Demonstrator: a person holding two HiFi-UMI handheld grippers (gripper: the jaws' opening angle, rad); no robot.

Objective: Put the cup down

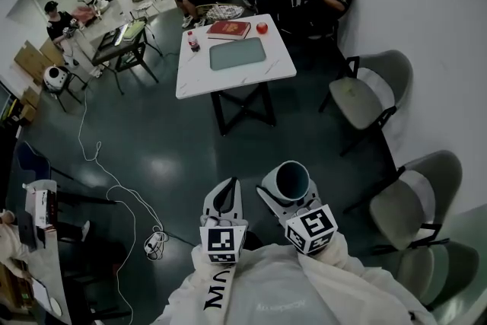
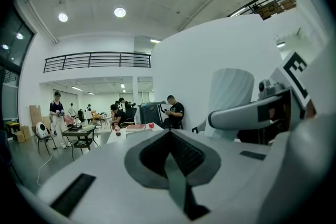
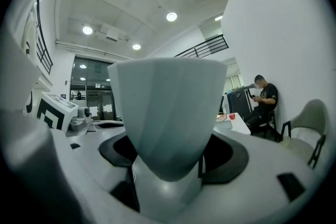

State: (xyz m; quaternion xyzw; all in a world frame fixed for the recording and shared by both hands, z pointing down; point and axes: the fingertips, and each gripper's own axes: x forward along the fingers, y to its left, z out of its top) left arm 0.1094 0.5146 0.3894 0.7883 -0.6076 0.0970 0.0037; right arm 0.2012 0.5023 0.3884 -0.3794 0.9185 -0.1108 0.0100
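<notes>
Your right gripper (image 1: 291, 198) is clamped on the pale grey faceted cup (image 1: 292, 177), its jaws standing wide against the cup's lower body. Your left gripper (image 1: 223, 200) has its jaws pressed together with nothing between them. The cup hangs in the air over the dark floor (image 1: 175, 156), well short of the white square table (image 1: 228, 81). Only the head view shows its open mouth and dark inside. Only the right gripper view shows its wall flaring above the jaws. It stands upright, mouth up, with its long axis vertical.
</notes>
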